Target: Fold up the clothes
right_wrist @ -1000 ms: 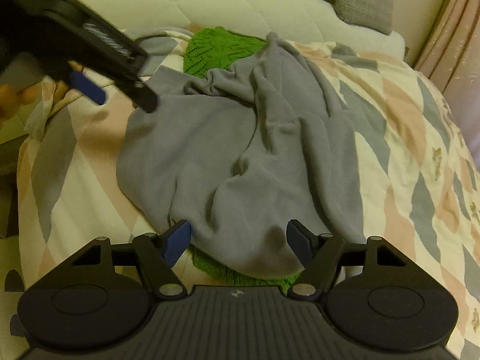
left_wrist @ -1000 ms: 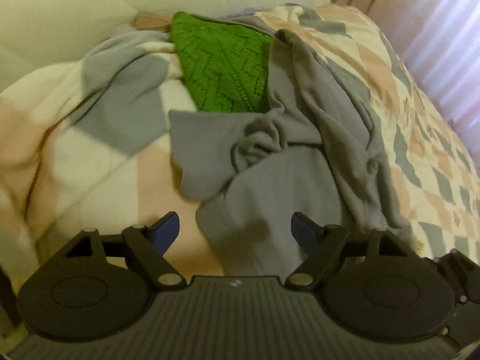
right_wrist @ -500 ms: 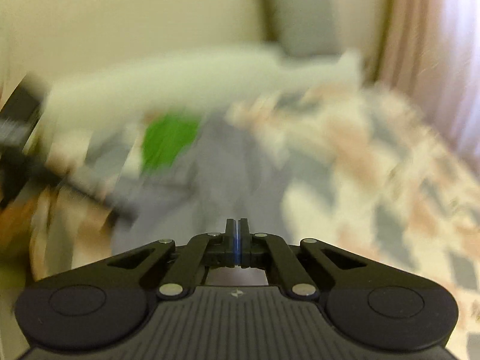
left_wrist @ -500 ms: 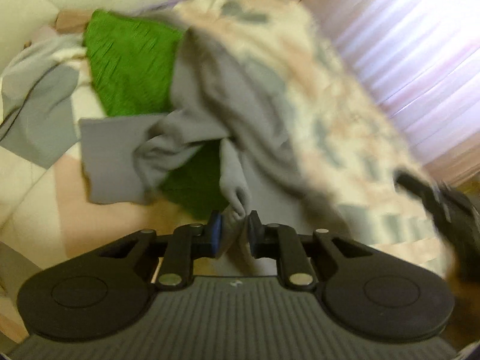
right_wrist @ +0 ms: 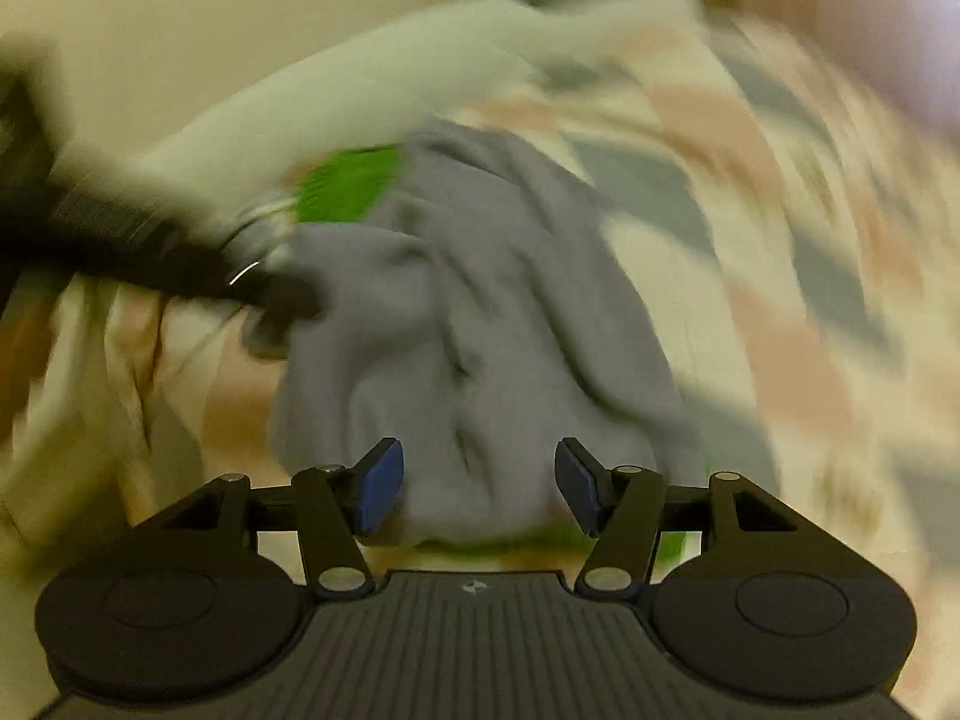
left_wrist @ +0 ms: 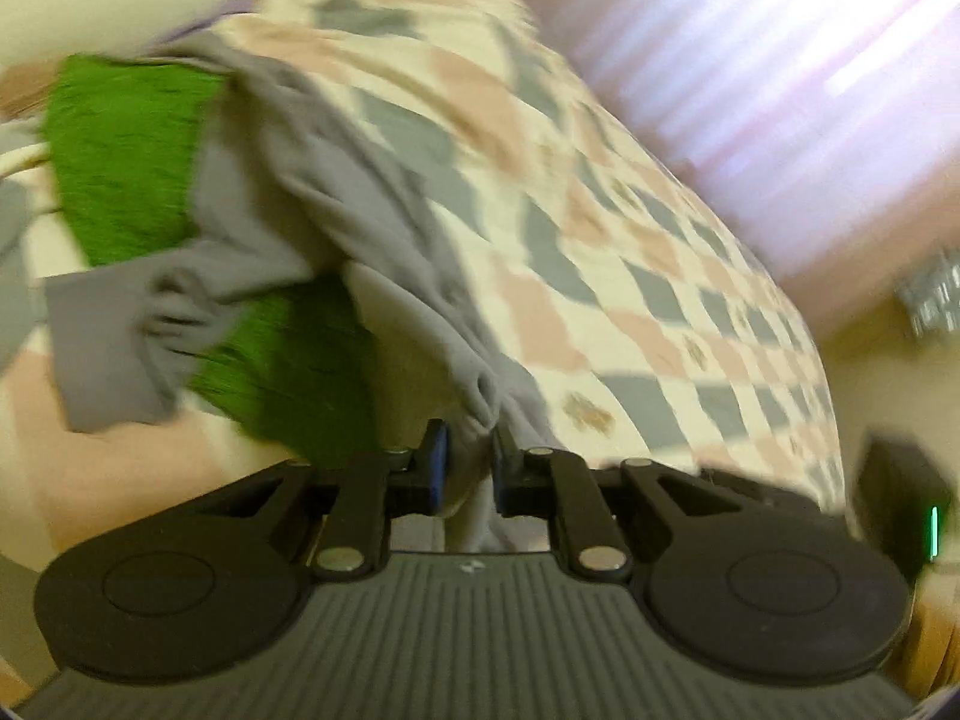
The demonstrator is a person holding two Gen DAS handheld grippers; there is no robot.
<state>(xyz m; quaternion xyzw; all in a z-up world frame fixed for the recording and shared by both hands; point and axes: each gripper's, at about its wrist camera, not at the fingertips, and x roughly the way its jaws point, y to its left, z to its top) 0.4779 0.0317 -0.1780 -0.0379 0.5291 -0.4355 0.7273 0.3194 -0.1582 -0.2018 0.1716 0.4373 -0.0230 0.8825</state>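
Grippers both tilt down toward the bed. Left gripper [left_wrist: 467,462] is closing, pinching a fold of the grey garment [left_wrist: 384,252]. Right gripper [right_wrist: 477,486] is opening, its pads clear of that cloth. Farther off, a green knit [left_wrist: 126,162] lies on the checked quilt [left_wrist: 600,252].

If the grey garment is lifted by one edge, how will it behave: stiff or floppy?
Probably floppy: the grey garment lies in soft creases and hangs in folds from the left tongs, whose jaws are closing on a pinch of it. It looks thin, so likely light. It may drag across the green knit beneath, which it partly covers.
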